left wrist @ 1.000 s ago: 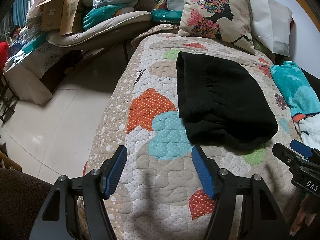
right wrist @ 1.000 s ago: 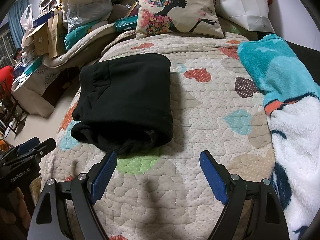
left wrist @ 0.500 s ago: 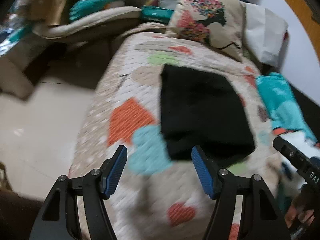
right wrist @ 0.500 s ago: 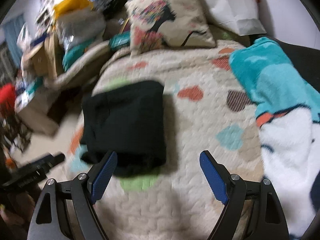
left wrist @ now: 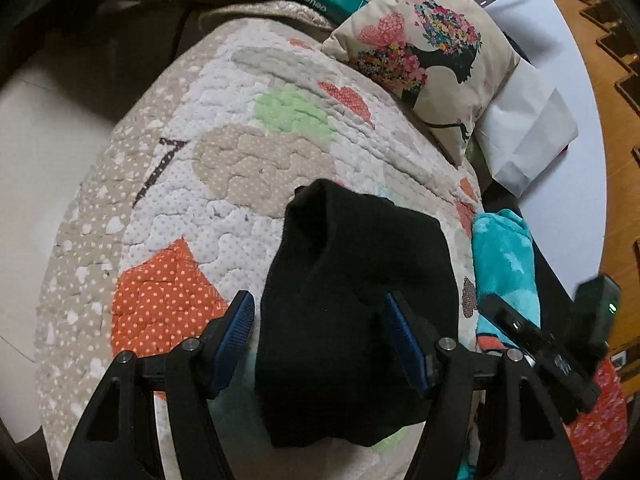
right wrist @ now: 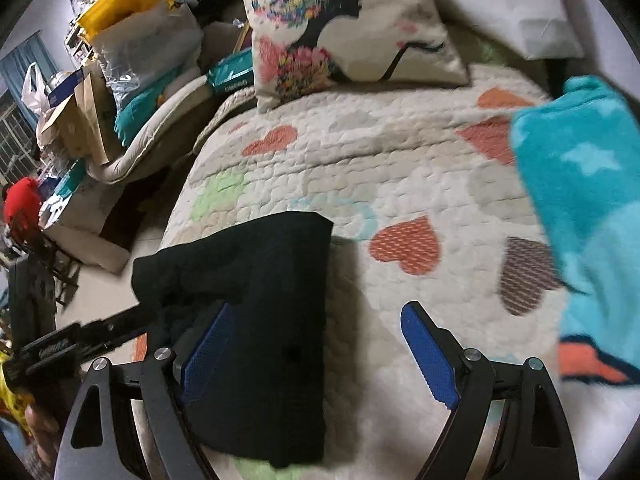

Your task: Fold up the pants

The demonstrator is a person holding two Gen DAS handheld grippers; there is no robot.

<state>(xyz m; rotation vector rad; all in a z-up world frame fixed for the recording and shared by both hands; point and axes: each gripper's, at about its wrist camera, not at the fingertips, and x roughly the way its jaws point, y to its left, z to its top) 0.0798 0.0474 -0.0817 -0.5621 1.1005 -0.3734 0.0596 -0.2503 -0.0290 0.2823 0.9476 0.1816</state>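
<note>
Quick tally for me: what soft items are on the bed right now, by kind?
Folded black pants: 1
Printed cushion: 1
Teal fleece blanket: 1
Heart-patterned quilt: 1
Total: 4

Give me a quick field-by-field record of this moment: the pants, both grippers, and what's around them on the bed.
pants: black pants, folded, lying on the quilt
left gripper: left gripper open, fingers straddling the pants
right gripper: right gripper open, over the pants' right edge
pillow: floral pillow at the head of the bed
blanket: teal blanket to the right
</note>
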